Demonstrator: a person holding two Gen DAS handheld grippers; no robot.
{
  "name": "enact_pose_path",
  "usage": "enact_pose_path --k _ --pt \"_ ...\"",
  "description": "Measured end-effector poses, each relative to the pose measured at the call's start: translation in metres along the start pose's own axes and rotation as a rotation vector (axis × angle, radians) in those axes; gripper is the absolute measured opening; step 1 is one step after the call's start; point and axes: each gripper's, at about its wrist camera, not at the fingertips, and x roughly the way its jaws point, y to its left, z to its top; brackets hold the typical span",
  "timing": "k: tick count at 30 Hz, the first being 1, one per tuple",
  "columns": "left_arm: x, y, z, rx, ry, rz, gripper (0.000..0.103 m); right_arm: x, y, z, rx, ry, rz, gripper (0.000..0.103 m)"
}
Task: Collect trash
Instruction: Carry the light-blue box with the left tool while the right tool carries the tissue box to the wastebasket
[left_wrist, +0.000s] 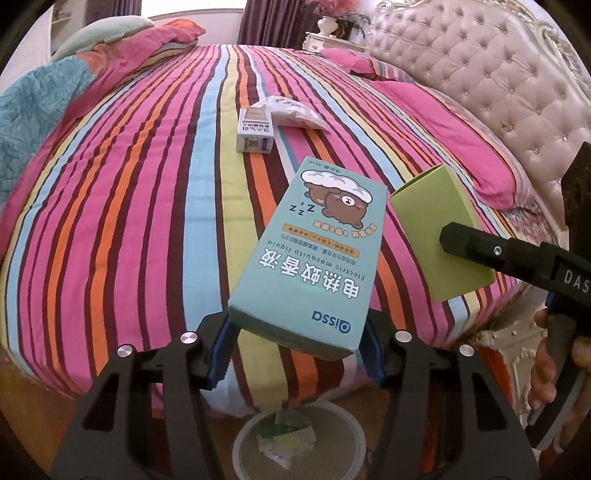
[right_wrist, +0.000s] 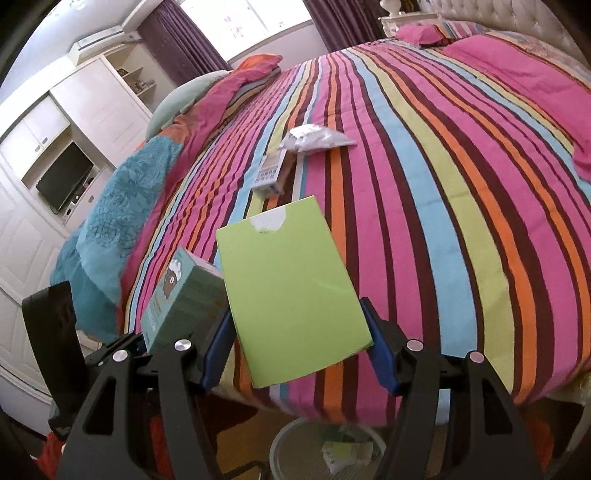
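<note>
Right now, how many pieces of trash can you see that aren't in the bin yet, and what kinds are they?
Boxes: 3 (teal mosquito liquid box in the left tongs, green box in the right tongs, small white box on the bed)
Plastic bags: 1 (crumpled clear bag)
Total: 4

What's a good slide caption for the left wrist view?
Left tool grips a teal mosquito-liquid box above the waste bin beside a striped bed.

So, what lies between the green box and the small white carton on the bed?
Only bare striped bedspread lies between the green box and the small white carton, in the right wrist view.
</note>
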Motion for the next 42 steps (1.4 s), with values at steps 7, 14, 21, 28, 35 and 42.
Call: enact_pose_path --k 7,14,21,28,35,42 --pt "-0.02 -0.006 -0.031 0.043 0.011 -0.024 0.056 -0.013 0.009 -0.033 -0.006 0.019 -0.002 0.061" --pt "-0.032 -0.015 -0.067 0.087 0.045 -0.036 0.056 -0.018 0.019 -0.066 -0.02 0.054 -0.01 0.061" --pt "-0.031 -0.016 -0.102 0.105 0.122 -0.032 0.056 -0.012 0.018 -0.094 0.021 0.109 -0.02 0.061" --pt "-0.026 -0.012 -0.127 0.089 0.187 -0.024 0.056 0.001 0.011 -0.123 0.035 0.208 -0.105 0.061" --pt "-0.004 0.004 -0.146 0.013 0.294 -0.014 0.056 0.027 -0.007 -0.152 0.115 0.349 -0.121 0.061" --pt "0.023 0.016 -0.162 -0.044 0.412 -0.016 0.056 0.048 -0.016 -0.168 0.163 0.463 -0.126 0.061"
